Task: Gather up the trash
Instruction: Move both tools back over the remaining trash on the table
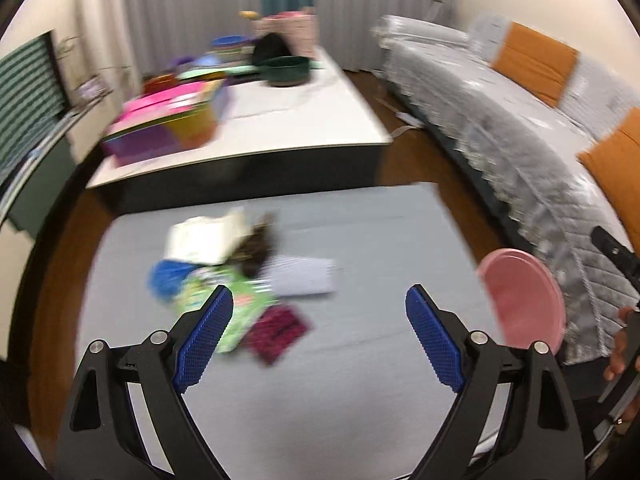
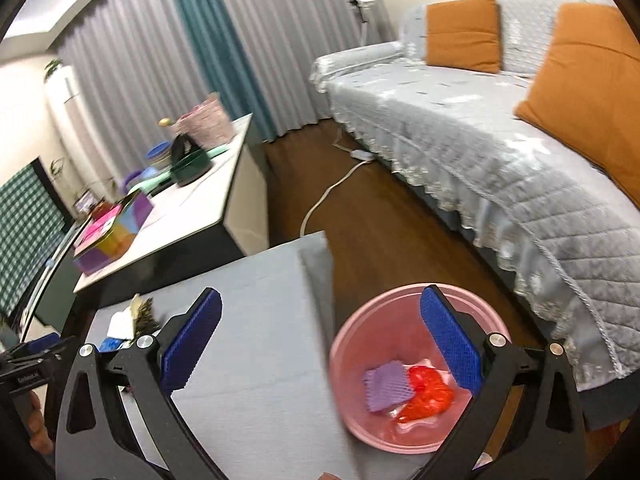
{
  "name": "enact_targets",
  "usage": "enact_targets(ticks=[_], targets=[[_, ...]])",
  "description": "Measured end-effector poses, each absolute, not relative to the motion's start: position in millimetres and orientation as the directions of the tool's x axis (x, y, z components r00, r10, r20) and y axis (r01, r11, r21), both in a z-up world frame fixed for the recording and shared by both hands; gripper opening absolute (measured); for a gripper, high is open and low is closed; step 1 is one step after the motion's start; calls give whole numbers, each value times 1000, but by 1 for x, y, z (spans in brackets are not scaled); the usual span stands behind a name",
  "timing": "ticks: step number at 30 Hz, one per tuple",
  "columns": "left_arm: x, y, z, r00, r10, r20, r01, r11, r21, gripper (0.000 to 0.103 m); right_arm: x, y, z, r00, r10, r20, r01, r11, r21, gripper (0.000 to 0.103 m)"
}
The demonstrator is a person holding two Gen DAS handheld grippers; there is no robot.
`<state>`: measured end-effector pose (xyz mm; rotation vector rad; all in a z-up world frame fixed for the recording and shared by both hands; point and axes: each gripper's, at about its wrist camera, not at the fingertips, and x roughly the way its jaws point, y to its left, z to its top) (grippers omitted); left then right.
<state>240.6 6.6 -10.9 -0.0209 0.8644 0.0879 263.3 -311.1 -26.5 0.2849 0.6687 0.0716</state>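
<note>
Inside, pink bin [image 2: 416, 360], red wrapper [image 2: 426, 398], purple scrap [image 2: 384, 386].

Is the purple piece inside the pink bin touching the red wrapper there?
Touching. In the right wrist view, the purple piece overlaps the red wrapper at the bottom of the pink bin, with no gap between them.

Grey-covered sofa [image 2: 460, 128] with orange cushions [image 2: 464, 34]; grey curtains [image 2: 132, 68]; wooden floor [image 2: 380, 216]
</note>
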Motion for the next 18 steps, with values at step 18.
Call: enact_targets(ticks=[18], targets=[[216, 195, -90, 501, 244, -830, -497, 867, -44, 88, 289, -119, -79, 548, 381, -745, -349, 913, 211, 98]])
